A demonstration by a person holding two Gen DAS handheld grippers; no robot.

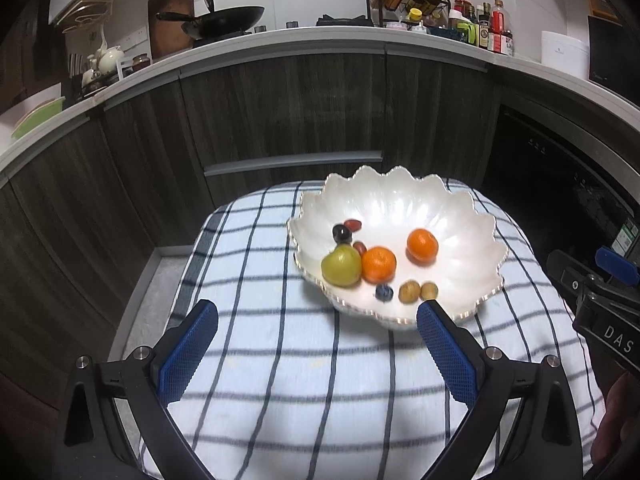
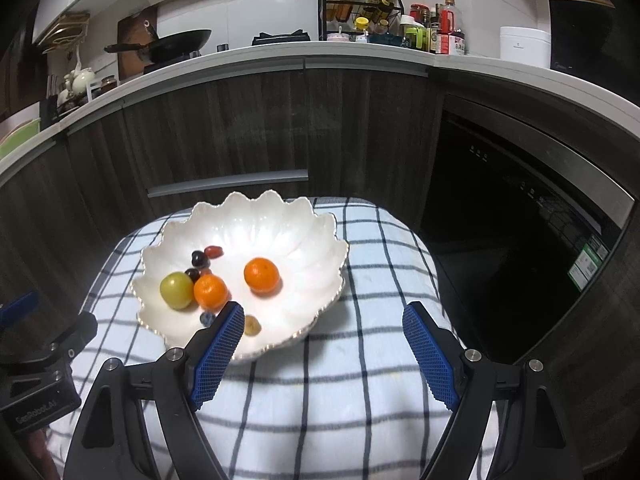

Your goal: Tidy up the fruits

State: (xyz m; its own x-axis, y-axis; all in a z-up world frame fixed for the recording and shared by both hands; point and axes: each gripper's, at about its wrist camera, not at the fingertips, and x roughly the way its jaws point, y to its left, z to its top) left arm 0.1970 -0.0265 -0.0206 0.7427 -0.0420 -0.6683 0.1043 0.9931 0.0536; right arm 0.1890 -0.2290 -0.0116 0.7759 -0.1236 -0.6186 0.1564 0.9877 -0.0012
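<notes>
Left gripper (image 1: 318, 314) and right gripper (image 2: 323, 318) both spread wide, empty, above the checked cloth (image 1: 280, 360). Beyond them the white scalloped bowl (image 1: 460, 216) holds green fruit (image 1: 341, 266), two oranges (image 1: 379, 265) and small fruits; kitchen counter (image 1: 280, 42) behind.

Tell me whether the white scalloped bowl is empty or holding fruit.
Holding fruit. The bowl contains two oranges, a green apple and several small fruits, all inside its rim on the checked cloth.

Table (image 1: 280, 360) covered with white cloth (image 2: 360, 420), dark grid stripes. White scalloped bowl (image 1: 440, 216) sits directly on cloth, toward far edge. Bowl holds fruit.
</notes>
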